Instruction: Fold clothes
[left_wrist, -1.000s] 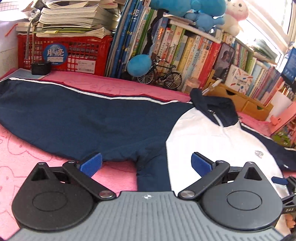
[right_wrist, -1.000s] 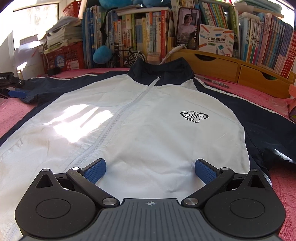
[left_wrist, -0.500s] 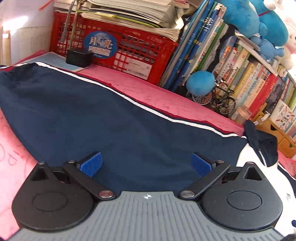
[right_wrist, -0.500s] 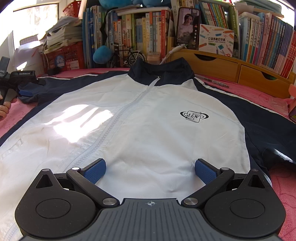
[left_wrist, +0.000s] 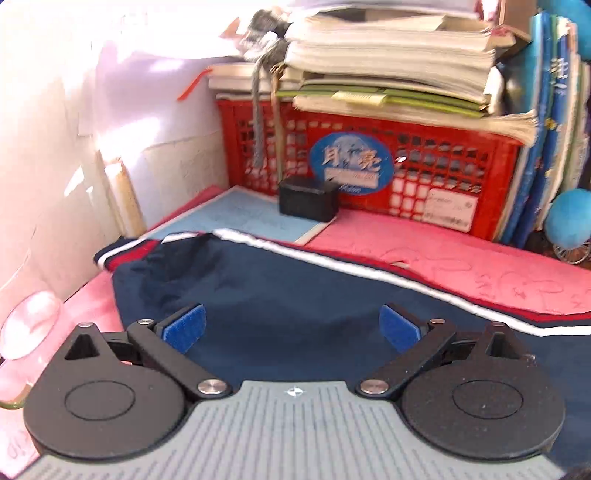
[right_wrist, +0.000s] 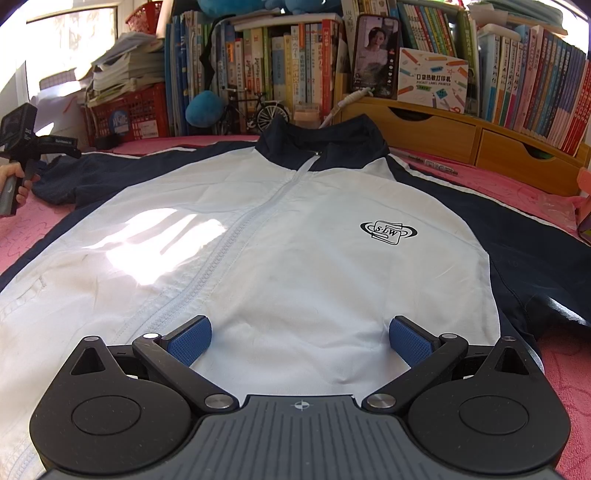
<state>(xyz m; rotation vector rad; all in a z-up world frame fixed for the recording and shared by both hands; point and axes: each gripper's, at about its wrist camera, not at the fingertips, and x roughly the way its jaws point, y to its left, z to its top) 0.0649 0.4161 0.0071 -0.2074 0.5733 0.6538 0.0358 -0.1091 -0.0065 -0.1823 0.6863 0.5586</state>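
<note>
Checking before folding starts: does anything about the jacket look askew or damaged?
Nothing stands out. The jacket lies flat, front up, zipped, sleeves spread; the left sleeve's cuff is slightly bunched. No damage visible.

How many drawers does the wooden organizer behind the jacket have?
2 visible: one drawer right of the collar, another drawer further right. The organizer runs toward the frame edge, so more may be hidden.

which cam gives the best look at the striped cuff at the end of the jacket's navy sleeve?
Left wrist. The red, white and navy striped cuff lies just ahead of the open left gripper, its ribbing visible. In the right wrist view the white-and-navy zip jacket fills the frame, but that sleeve end is far off at the left edge, cuff indistinct.
</note>
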